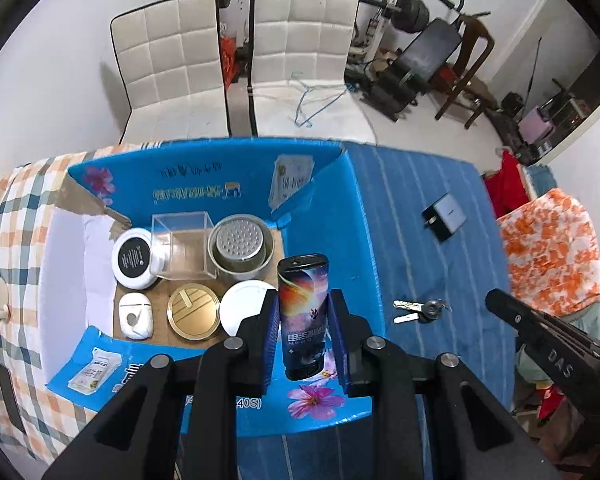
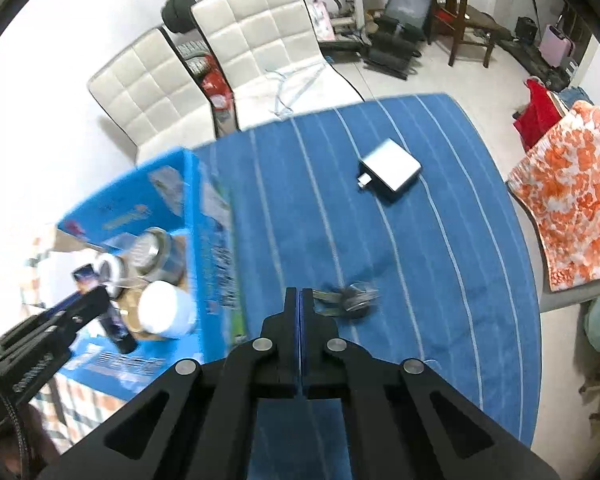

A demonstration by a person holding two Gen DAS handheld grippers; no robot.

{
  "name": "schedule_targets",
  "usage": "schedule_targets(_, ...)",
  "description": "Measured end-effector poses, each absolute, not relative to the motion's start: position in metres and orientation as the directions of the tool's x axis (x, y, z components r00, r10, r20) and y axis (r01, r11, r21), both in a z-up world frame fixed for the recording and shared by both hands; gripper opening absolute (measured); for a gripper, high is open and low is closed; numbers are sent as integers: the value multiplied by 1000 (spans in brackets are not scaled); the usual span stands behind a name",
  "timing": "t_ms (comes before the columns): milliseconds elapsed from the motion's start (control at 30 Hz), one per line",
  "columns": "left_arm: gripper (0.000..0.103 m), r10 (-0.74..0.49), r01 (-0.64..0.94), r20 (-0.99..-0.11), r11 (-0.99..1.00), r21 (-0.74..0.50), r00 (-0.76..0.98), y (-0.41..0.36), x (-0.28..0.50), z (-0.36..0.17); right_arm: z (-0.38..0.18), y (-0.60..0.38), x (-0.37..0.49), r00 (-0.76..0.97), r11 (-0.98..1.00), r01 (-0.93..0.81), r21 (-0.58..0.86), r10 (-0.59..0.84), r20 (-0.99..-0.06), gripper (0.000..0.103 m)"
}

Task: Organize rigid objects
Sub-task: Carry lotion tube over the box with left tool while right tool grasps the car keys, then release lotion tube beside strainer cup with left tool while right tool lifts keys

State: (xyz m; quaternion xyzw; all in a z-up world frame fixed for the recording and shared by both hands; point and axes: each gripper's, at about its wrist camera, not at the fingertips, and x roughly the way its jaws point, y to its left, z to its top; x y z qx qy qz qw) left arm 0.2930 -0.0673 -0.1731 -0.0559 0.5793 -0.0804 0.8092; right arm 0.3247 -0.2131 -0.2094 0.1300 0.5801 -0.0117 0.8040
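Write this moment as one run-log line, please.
left fingers: grip tube over box | right fingers: shut, empty | keys: on cloth

Two white quilted chairs stand side by side against a plain white wall. To their right, a barbell rack and a black weight bench crowd a pale floor, beside a brown wooden chair.

Left gripper: black angular frame, blue pads inside both jaws, round silver screws behind them. Right gripper: same black build, blue pads, silver screws, triangular cutouts further back.
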Motion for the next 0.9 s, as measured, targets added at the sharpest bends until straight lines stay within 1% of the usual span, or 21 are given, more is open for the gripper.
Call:
schedule_targets(67,22,-202,65,-921,979,-192,333,-60,292,-163,-188,-206,329,358,965,143,222,159,-920,0)
schedule_targets(167,22,-195,58,-916,981,-187,350,-48,292,-155,-163,-184,332,395,977,61,203,163,-904,0)
schedule_targets(200,22,-190,52,-917,982,-183,350,-44,293,-155,-166,-181,336,377,979,44,198,167,-911,0)
schedule_targets(267,22,-181,34,-920,983,-180,347,-38,298,-160,-181,-186,346,323,976,90,198,159,-933,0)
schedule_targets(300,22,-182,26,-920,982,-185,346,-36,301,-163,-199,-196,352,274,967,136,215,172,-946,1)
schedule_targets(367,22,-188,13,-922,981,-196,339,-38,307,-171,-241,-222,360,201,936,247,253,206,-958,8)
schedule_targets(400,22,-190,12,-924,980,-198,332,-41,310,-176,-258,-231,361,179,928,280,248,203,-963,12)
schedule_targets(433,22,-191,11,-926,980,-198,326,-44,313,-181,-275,-239,363,151,923,312,225,186,-971,17)
schedule_targets(467,22,-191,13,-930,980,-197,315,-48,316,-189,-299,-252,364,113,916,355,190,159,-981,18)
schedule_targets(533,21,-198,16,-936,979,-202,290,-56,321,-203,-332,-266,365,61,909,392,142,129,-990,27)
schedule_targets(567,21,-198,17,-940,979,-201,279,-59,324,-210,-348,-273,365,21,908,408,97,97,-995,30)
schedule_targets(600,21,-198,19,-943,980,-200,268,-62,326,-216,-358,-278,364,5,905,420,71,76,-997,36)
schedule_targets(633,21,-201,19,-945,979,-203,258,-64,327,-220,-365,-283,363,2,901,429,61,66,-998,46)
schedule_targets(667,21,-204,20,-946,978,-205,250,-67,329,-224,-375,-288,363,-3,895,442,61,69,-998,53)
schedule_targets(700,21,-204,23,-948,979,-205,243,-69,329,-227,-380,-291,362,-4,889,453,74,85,-996,67)
schedule_targets(733,21,-206,26,-949,978,-206,237,-71,329,-229,-385,-294,361,1,883,460,96,107,-994,73)
schedule_targets(767,21,-206,30,-950,978,-205,235,-72,329,-230,-388,-296,360,-3,881,462,97,111,-994,76)
schedule_targets(900,22,-203,34,-952,979,-200,230,-76,331,-233,-392,-298,359,5,878,465,111,123,-992,77)
